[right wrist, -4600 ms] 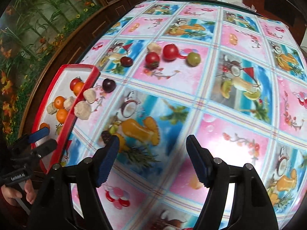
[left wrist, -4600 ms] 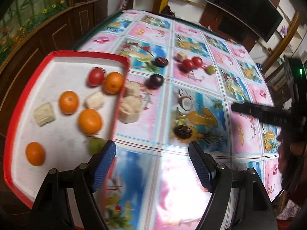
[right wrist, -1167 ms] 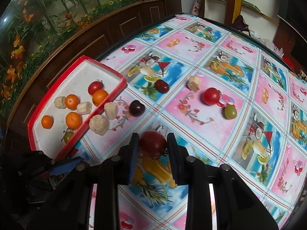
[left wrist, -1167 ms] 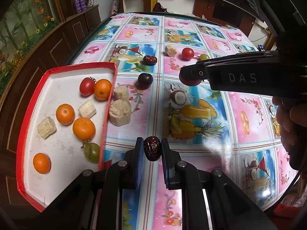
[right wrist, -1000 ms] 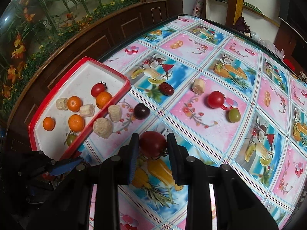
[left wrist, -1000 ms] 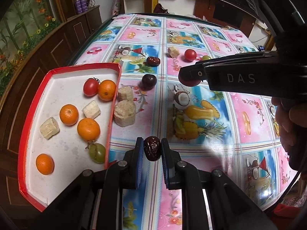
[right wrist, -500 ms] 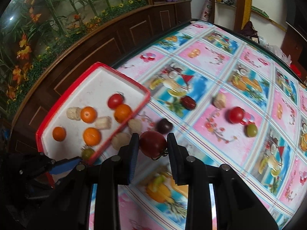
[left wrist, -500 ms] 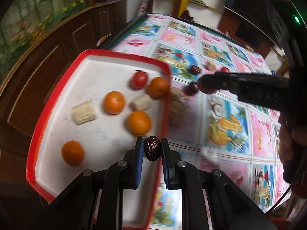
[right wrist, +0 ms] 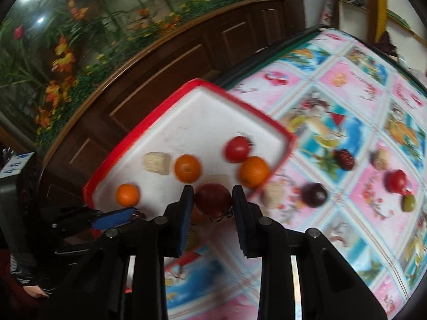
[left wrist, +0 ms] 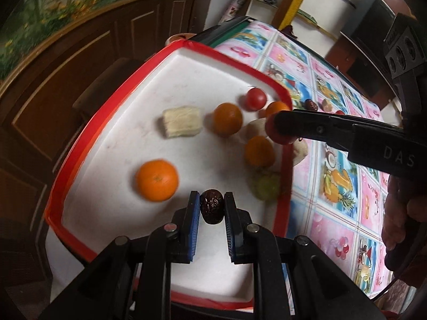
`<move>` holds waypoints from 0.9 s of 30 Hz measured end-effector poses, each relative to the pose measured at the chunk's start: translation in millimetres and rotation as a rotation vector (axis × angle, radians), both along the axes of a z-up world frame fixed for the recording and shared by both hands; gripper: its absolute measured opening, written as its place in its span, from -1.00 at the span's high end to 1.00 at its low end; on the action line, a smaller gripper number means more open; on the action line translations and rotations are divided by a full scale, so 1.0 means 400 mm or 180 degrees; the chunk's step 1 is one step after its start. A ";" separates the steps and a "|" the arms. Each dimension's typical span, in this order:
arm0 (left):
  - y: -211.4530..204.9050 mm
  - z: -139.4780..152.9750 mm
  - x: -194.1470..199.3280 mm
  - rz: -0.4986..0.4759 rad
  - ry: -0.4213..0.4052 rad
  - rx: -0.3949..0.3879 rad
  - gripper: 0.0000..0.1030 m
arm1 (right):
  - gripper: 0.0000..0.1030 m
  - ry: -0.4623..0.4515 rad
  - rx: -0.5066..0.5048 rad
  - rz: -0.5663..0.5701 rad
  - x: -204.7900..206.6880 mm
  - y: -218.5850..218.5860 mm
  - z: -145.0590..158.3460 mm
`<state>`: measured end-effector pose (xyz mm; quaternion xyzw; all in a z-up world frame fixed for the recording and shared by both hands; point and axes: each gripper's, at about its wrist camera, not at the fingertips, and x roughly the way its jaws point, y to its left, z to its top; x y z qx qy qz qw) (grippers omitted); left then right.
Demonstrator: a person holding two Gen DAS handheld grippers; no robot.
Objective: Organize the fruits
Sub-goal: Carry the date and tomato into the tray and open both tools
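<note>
The left gripper [left wrist: 212,208] has its jaws clamped on a small date [left wrist: 212,206], dark brown, oval, with wrinkled and slightly shiny skin. It is held above the near part of the tray [left wrist: 112,112], a white, matte, shallow tray with a bright red rim and rounded corners.

The right gripper [right wrist: 213,200] has its jaws clamped on a round, smooth, dark red tomato [right wrist: 212,198] that fills the gap between the blue ribbed pads [right wrist: 186,213]. In the left wrist view this tomato hangs over the right edge of the tray.

On the tray lie round oranges [left wrist: 157,180] with finely dimpled peel, a pale, rough, blocky piece [left wrist: 182,121], a glossy red tomato [left wrist: 255,99] near the far corner, and a blurred green grape [left wrist: 264,185] just beside the right rim.

The worktop [right wrist: 347,85] carries a glossy cloth printed with pink and blue squares of fruit pictures. On it, away from the tray, are a dark round plum [right wrist: 313,195], a wrinkled brown date [right wrist: 344,159], a beige chunk [right wrist: 380,159], a red tomato [right wrist: 396,180] and a small green fruit [right wrist: 408,202].
</note>
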<state>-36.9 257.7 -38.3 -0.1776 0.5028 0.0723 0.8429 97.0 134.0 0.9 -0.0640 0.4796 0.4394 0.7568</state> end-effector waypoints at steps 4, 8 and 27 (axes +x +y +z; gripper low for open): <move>0.011 -0.007 -0.017 0.0041 0.0018 -0.0011 0.68 | 0.38 0.0053 0.0014 0.0241 -0.035 0.060 -0.010; 0.013 -0.020 -0.029 0.0062 0.0055 0.0012 0.68 | 0.38 0.0082 -0.0023 0.0425 -0.060 0.111 -0.021; 0.021 -0.035 -0.059 0.0155 0.0029 -0.0033 0.67 | 0.37 0.0038 -0.0365 0.0652 -0.093 0.194 -0.089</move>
